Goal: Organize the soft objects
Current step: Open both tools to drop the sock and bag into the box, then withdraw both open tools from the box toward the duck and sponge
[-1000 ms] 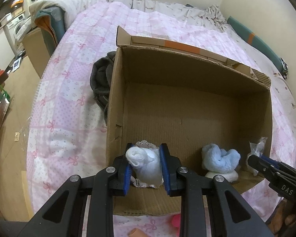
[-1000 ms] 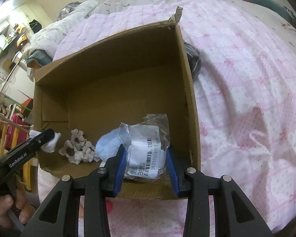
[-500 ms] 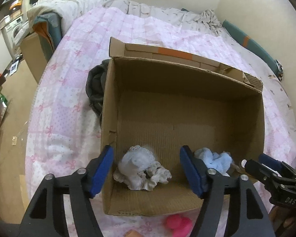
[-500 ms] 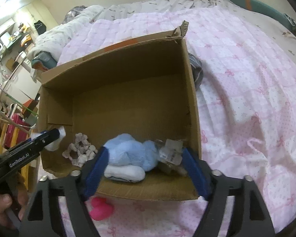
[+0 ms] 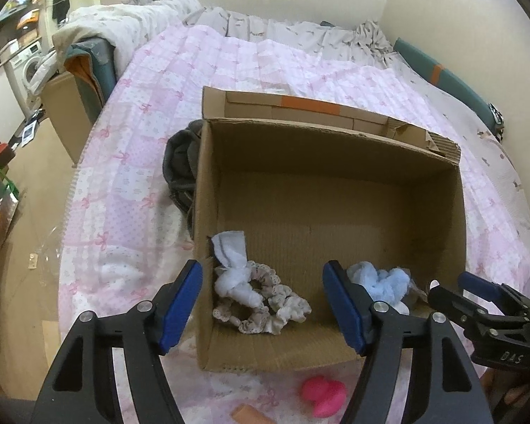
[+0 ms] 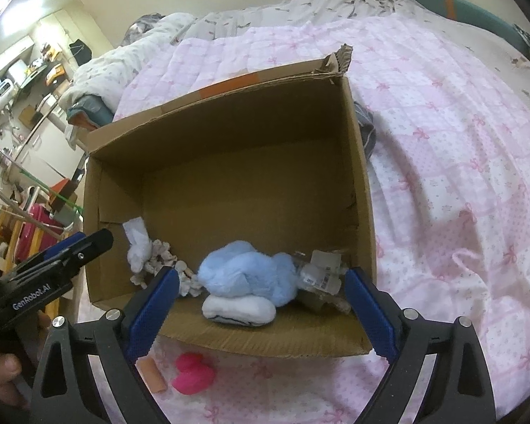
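An open cardboard box (image 5: pixel 205 212) stands on the pink quilt. At its near left corner lie a white cloth (image 5: pixel 233 268) and a lace scrunchie (image 5: pixel 275 307). A blue plush (image 6: pixel 247 272) rests on a white sock (image 6: pixel 238 311) near the right corner, beside a crumpled plastic packet (image 6: pixel 321 272). My left gripper (image 5: pixel 263 272) hangs open above the cloth and scrunchie, touching neither. My right gripper (image 6: pixel 261 275) is over the plush and packet; its jaws are opening and nothing is pressed between them.
A pink toy duck (image 6: pixel 194 372) and a tan cylinder (image 6: pixel 153 374) lie on the quilt in front of the box. A dark garment (image 5: pixel 180 166) is bunched against the box's left wall. The bed's left edge drops to a cluttered floor.
Both grippers let go: the left released the white cloth and the right released the plastic packet. Both things now lie in the box, and both grippers have drawn back a little.
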The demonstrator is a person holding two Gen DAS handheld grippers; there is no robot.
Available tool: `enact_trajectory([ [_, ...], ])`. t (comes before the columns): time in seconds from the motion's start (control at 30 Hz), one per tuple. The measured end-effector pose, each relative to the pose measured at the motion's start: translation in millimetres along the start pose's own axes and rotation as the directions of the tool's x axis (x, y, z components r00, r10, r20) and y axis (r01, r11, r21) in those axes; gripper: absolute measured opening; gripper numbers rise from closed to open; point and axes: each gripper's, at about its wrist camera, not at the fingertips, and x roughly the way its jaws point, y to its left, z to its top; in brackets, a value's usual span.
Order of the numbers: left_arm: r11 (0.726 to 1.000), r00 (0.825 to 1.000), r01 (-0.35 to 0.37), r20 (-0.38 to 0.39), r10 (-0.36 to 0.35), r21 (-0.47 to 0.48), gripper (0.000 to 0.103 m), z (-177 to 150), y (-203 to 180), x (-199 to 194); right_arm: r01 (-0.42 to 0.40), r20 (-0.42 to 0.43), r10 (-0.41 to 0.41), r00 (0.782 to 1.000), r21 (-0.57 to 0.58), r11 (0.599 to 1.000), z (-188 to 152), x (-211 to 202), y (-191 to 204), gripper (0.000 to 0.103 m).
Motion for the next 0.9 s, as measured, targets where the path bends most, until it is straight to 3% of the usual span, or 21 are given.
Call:
enact_trajectory([
  [0.33,0.999,0.999,-0.040,0.012,0.040,0.006,0.068,-14.4,10.0,-26.8,0.094,0.026,-0.093,0.995,-0.026,0.995,-13.3,-20.4,12.0,0.100],
  [0.57,0.998,0.998,-0.056,-0.023,0.056,0.001,0.068,-42.1,15.6,-41.0,0.069,0.050,-0.071,0.996,0.047,0.997,-34.9,-44.9,14.8,0.100],
  [0.67,0.998,0.998,-0.060,-0.037,0.060,0.005,0.068,-53.8,15.5,-46.0,0.106,0.056,-0.108,0.993,0.030,0.994,-46.4,-50.5,22.1,0.100],
  [0.9,0.997,0.996,-0.072,-0.046,0.072,-0.001,0.068,-71.0,18.4,-55.5,0.081,0.055,-0.083,0.995,0.040,0.996,-61.7,-57.8,24.9,0.100],
])
